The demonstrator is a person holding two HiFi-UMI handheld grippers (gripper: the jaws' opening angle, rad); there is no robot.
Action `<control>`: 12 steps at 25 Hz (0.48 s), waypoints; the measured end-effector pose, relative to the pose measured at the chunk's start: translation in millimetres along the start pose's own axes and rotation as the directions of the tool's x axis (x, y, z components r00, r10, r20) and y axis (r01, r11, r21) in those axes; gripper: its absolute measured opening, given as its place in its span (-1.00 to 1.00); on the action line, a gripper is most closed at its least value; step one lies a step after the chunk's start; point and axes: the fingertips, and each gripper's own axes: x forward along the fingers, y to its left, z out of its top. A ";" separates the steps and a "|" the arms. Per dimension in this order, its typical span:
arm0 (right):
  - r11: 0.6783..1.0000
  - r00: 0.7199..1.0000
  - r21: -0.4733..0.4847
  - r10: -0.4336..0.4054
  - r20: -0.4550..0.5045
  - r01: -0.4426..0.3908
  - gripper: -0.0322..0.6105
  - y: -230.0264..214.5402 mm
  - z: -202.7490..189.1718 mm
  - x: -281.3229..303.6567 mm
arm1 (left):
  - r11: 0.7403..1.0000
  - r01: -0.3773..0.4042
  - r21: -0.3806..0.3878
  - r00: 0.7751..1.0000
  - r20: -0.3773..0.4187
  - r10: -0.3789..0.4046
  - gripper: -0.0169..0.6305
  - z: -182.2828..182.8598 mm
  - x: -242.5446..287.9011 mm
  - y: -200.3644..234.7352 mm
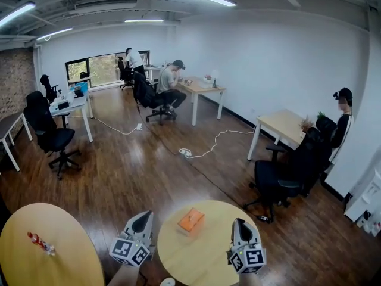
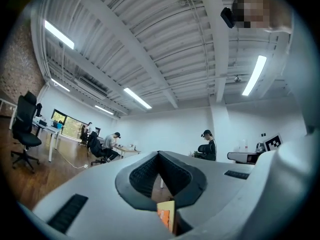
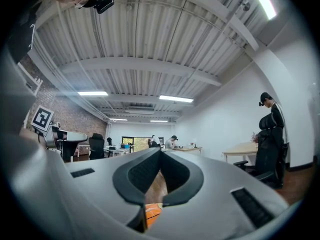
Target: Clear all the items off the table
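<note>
An orange packet (image 1: 191,219) lies on the round wooden table (image 1: 205,255) near its far edge. My left gripper (image 1: 141,220) is shut and empty, hovering at the table's left edge, left of the packet. My right gripper (image 1: 240,226) is shut and empty too, above the table's right part, right of the packet. In the left gripper view the tips (image 2: 159,155) meet, tilted upward, and a sliver of the packet (image 2: 166,215) shows below them. The right gripper view has the tips (image 3: 160,151) touching, with the packet (image 3: 152,213) low between the jaw bases.
A second round table (image 1: 44,249) at the lower left carries a small red item (image 1: 39,241). Beyond lie wood floor, black office chairs (image 1: 290,171), desks (image 1: 286,127) and seated people (image 1: 169,88). A cable with a power strip (image 1: 186,152) crosses the floor.
</note>
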 end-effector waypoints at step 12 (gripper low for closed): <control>0.915 0.915 0.033 0.403 -0.023 -0.402 -0.89 133.8 -25.4 56.0 | 0.915 -0.380 0.134 0.924 0.014 0.381 -0.94 45.9 -150.0 62.0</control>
